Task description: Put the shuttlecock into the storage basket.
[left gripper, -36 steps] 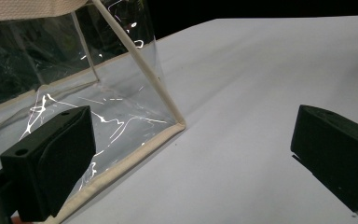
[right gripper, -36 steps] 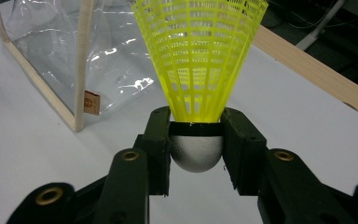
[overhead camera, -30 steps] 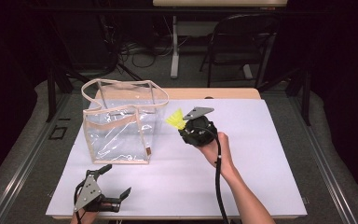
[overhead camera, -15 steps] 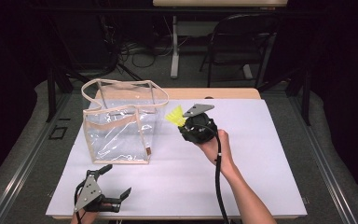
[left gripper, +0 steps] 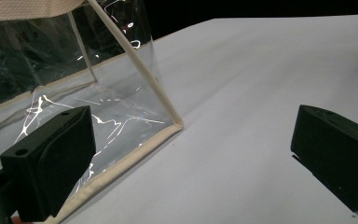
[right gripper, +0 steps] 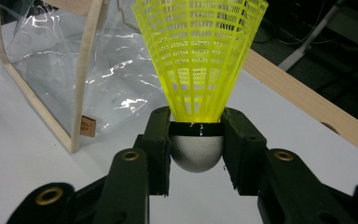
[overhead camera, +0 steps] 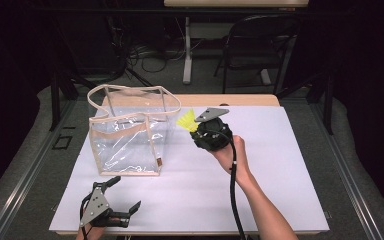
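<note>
Stillness marked the lower left of the high view, where the left gripper (overhead camera: pixel 114 204) rested low on the white table (overhead camera: pixel 280 165) with its jaws spread wide and nothing between them, in the same spot as a second before. In its own view those jaws framed bare tabletop and the near bottom corner of the clear plastic tote bag (left gripper: pixel 98 116). The tote (overhead camera: pixel 130 135), trimmed in beige, stood upright and open-topped at left of centre and had not shifted. Just right of its rim, the right gripper (overhead camera: pixel 195 124) was held off the table and pinched a yellow shuttlecock (overhead camera: pixel 187 121). Over the last second it had crept only a little toward the bag. The right gripper view showed the jaws clamped on either side of the silver-grey cork, with the yellow skirt (right gripper: pixel 200 51) fanning away from the camera toward the tote. Judging by this, the shuttlecock was probably bound for the bag, though it remained outside, close beside the opening.
</note>
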`<action>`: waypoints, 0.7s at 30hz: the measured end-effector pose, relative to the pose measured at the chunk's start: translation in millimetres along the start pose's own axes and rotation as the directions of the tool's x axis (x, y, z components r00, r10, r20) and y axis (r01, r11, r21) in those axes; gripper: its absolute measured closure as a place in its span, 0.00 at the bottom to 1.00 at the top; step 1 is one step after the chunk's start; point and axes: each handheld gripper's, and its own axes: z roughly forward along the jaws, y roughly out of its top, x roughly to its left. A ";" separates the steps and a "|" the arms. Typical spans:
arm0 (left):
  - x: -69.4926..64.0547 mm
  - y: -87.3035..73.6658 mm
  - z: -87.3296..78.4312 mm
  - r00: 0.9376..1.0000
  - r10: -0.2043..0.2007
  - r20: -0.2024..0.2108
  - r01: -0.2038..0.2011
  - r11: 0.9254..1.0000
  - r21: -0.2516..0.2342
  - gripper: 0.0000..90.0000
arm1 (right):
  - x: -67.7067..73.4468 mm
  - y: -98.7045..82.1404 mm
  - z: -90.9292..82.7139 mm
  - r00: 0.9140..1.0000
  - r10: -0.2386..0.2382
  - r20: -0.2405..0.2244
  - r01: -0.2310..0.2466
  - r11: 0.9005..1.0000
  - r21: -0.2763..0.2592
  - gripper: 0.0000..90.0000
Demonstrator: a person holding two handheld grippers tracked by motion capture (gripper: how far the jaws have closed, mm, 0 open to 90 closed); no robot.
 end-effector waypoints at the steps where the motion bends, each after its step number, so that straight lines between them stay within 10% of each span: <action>1: 0.1 -0.1 0.1 1.000 -0.001 0.001 0.001 1.000 0.000 0.00 | -0.2 0.5 -0.1 1.000 -0.002 0.001 0.002 1.000 0.000 0.72; 21: 0.1 0.0 0.0 1.000 0.000 -0.001 0.000 1.000 -0.001 0.00 | -3.0 9.5 -4.6 1.000 -0.004 0.017 0.004 1.000 -0.023 0.72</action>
